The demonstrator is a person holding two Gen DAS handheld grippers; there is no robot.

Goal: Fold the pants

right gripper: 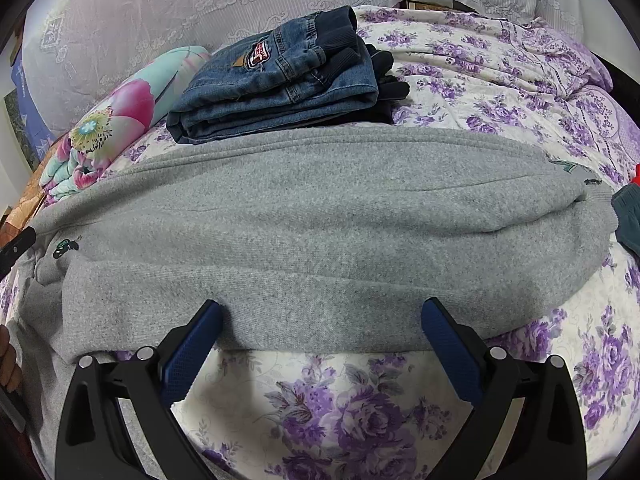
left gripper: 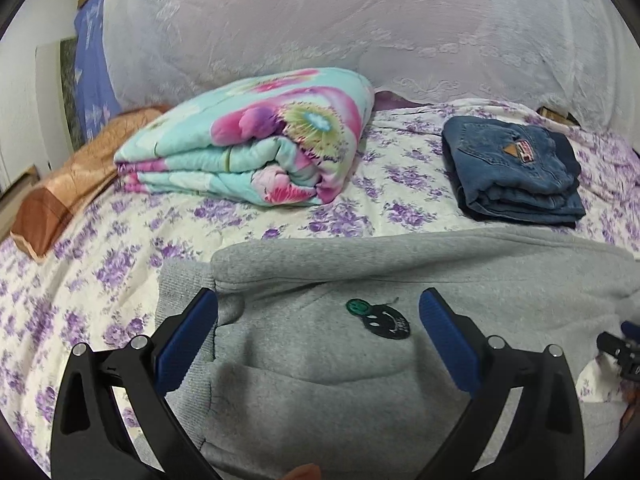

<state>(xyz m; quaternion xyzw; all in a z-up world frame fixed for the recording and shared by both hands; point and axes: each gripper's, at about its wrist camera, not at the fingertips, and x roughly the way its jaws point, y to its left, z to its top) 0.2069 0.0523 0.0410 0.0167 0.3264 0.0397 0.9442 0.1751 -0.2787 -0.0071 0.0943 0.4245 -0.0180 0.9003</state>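
Grey sweatpants [left gripper: 360, 380] lie folded lengthwise across the flowered bed, with a small dark and green emblem [left gripper: 380, 318] near one end. My left gripper [left gripper: 318, 308] hovers open just above that end, its blue pads either side of the emblem. In the right wrist view the same grey pants [right gripper: 320, 232] stretch left to right. My right gripper [right gripper: 322, 318] is open at their near edge, with nothing between its fingers. The tip of the other gripper [right gripper: 18, 246] shows at the far left.
A folded pair of blue jeans [left gripper: 516, 172] [right gripper: 276, 80] sits just behind the grey pants. A folded floral quilt [left gripper: 256, 144] lies to the left, a brown pillow [left gripper: 72, 184] beyond it. A lace curtain [left gripper: 360, 20] backs the bed. A dark teal garment [right gripper: 628, 220] lies at the right.
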